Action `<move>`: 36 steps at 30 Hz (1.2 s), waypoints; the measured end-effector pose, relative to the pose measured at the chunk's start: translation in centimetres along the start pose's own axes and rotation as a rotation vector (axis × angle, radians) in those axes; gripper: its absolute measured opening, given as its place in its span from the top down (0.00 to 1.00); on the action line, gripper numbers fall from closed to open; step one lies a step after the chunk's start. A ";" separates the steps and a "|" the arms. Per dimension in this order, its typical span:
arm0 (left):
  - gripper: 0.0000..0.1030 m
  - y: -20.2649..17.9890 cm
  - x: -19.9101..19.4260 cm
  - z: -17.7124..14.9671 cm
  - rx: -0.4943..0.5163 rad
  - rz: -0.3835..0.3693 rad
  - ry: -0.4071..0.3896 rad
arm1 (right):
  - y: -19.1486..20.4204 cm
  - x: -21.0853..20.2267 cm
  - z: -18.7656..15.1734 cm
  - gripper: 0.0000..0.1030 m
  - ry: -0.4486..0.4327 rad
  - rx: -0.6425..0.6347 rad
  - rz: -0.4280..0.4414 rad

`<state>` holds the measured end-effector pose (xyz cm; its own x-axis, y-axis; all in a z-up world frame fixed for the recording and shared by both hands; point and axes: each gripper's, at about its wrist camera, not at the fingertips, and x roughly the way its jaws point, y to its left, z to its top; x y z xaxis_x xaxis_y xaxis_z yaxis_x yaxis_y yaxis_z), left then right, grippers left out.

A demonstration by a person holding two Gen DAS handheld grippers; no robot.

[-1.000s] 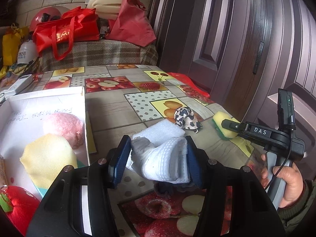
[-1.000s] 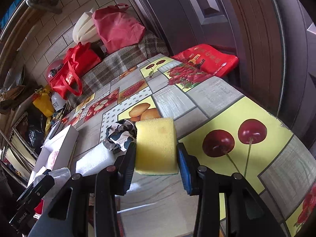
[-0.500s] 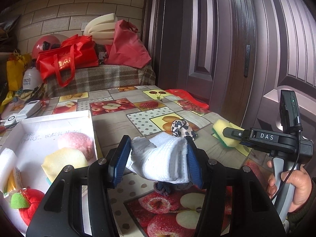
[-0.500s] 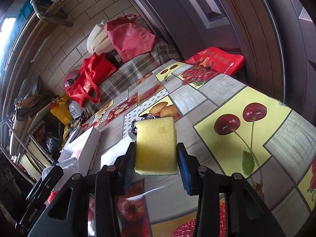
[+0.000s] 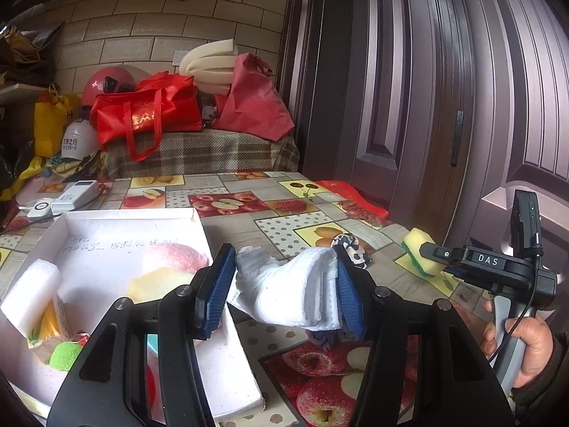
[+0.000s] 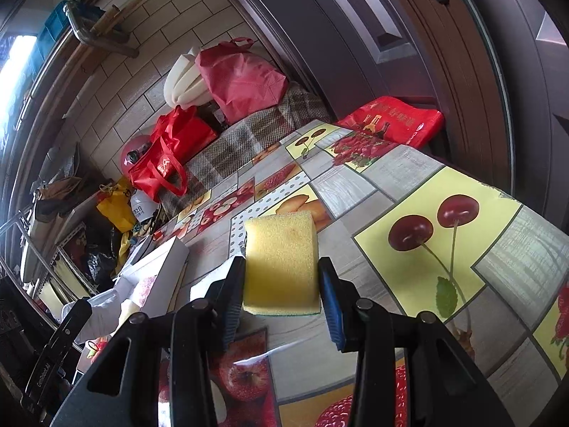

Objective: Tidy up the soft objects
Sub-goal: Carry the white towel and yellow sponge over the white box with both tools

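Soft objects split two ways: some already in the white box, two in the air. Left tongs clamp a white cloth, held clear of the table, just right of the box's near right wall. Right tongs pinch a yellow sponge with a green underside, well right of the box, also off the table. A patterned fabric ball lies on the table right of the box, beyond the cloth.

Likely step: drop both into the box. Advice:
- cloth first, it's closest; carry it left over the wall before opening, its drooping edge can snag the rim
- aim for bare floor at the box's far side, away from the pink and yellow pieces
- sponge is squeezed, so open low or it may spring out
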<state>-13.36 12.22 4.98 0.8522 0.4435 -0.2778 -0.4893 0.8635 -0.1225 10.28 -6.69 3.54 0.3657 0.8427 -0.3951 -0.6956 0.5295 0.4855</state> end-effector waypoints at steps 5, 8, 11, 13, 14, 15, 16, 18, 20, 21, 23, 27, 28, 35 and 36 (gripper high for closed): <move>0.47 0.9 -1.1 -0.3 0.025 0.049 -0.021 | 1.5 -0.4 -0.4 0.60 -0.027 -0.051 0.002; 0.47 2.2 -2.4 -0.6 0.042 0.106 -0.046 | 3.1 -0.4 -1.0 0.60 -0.040 -0.079 0.019; 0.47 4.7 -3.3 -0.6 0.015 0.155 -0.052 | 5.9 0.1 -1.9 0.60 -0.037 -0.159 0.037; 0.47 6.6 -3.8 -0.7 -0.005 0.194 -0.053 | 8.0 0.4 -2.6 0.60 -0.034 -0.241 0.047; 0.47 7.4 -4.1 -0.7 -0.016 0.213 -0.056 | 9.1 0.4 -3.0 0.61 -0.037 -0.283 0.052; 0.47 8.2 -4.4 -0.7 -0.027 0.231 -0.059 | 10.2 0.5 -3.5 0.61 -0.042 -0.323 0.056; 0.47 9.1 -4.7 -0.8 -0.040 0.249 -0.063 | 11.1 0.6 -3.9 0.61 -0.044 -0.358 0.061; 0.47 10.6 -5.1 -0.9 -0.069 0.282 -0.066 | 12.6 0.9 -4.7 0.61 -0.038 -0.414 0.076; 0.47 12.0 -5.3 -0.9 -0.095 0.309 -0.067 | 14.1 1.4 -5.5 0.61 -0.026 -0.456 0.092; 0.47 12.6 -5.3 -0.9 -0.104 0.325 -0.069 | 14.8 1.7 -5.8 0.61 -0.020 -0.478 0.101; 0.47 13.5 -5.1 -0.9 -0.119 0.344 -0.066 | 16.3 2.4 -6.5 0.61 -0.009 -0.516 0.121; 0.47 14.6 -4.1 -1.1 -0.148 0.364 -0.026 | 19.5 3.5 -8.2 0.61 0.015 -0.597 0.173; 0.47 15.0 -4.0 -1.2 -0.164 0.364 -0.015 | 20.2 3.6 -8.7 0.61 0.024 -0.620 0.186; 0.47 16.0 -3.3 -1.0 -0.163 0.390 0.005 | 22.7 5.0 -10.8 0.61 0.162 -0.746 0.236; 0.47 16.2 -3.1 -1.0 -0.163 0.391 0.008 | 22.8 5.5 -11.0 0.61 0.191 -0.750 0.232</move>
<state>-24.07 24.61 2.92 0.5951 0.7280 -0.3404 -0.7992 0.5808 -0.1549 -10.36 8.97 3.86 0.0964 0.8559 -0.5081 -0.9953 0.0801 -0.0539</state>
